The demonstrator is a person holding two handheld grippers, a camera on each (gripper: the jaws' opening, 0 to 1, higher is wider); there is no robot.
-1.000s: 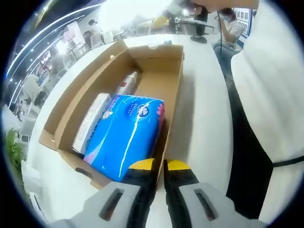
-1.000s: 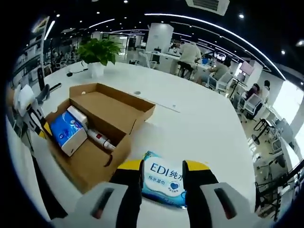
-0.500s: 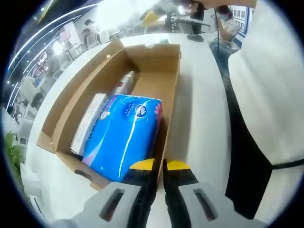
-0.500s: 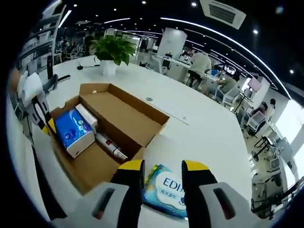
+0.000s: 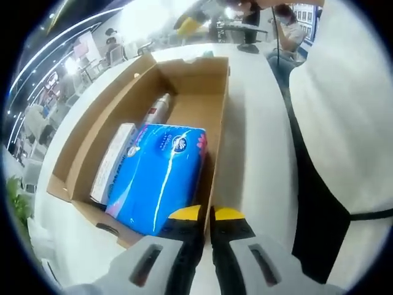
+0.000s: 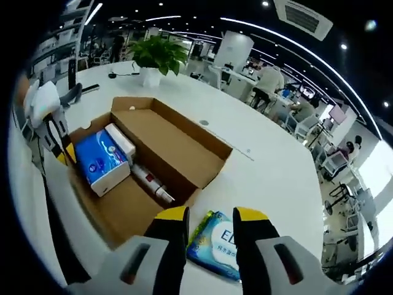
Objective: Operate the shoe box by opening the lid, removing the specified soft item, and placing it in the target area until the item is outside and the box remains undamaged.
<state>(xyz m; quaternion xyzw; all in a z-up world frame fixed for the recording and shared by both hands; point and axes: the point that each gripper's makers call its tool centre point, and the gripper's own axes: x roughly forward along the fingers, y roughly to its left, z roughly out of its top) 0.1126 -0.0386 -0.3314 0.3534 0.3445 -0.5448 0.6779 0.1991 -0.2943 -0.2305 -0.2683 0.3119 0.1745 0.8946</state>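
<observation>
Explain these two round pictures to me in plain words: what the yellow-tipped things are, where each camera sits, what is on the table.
A person holds one set of tongs in each hand, with a camera riding on each. The left gripper view looks along the left tongs, whose tips sit close together at the near edge of an open cardboard shoe box. In the box lie a blue tissue pack, a white carton and a slim bottle. The right gripper view looks along the right tongs, held apart over a wet-wipes pack lying on the white table outside the box. Whether they touch it is unclear. A potted plant stands farther off.
</observation>
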